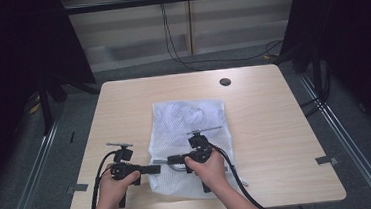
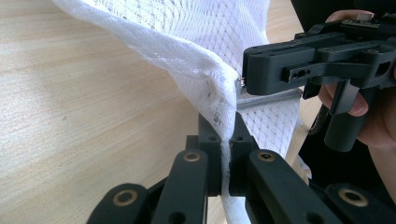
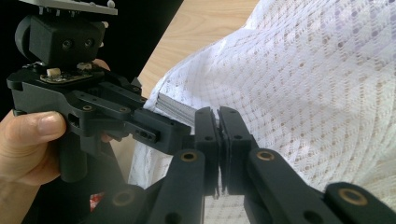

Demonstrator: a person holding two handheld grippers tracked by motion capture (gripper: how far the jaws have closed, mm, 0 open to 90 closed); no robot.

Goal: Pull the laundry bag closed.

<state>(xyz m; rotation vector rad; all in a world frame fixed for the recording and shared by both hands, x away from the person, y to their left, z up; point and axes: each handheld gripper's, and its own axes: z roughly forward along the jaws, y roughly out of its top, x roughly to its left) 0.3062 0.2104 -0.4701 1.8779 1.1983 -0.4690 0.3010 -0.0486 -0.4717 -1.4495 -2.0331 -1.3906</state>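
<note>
At table's near edge, both tools clamped on white mesh bag, contents obscured.

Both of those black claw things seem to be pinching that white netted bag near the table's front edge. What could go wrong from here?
1. The left gripper pinches only a thin fold of the white mesh laundry bag, so it might slip free.
2. The right gripper is shut on something small at the bag's zipper end; a hard pull could snag or tear the mesh.
3. The grippers sit very close together and might bump.
</note>
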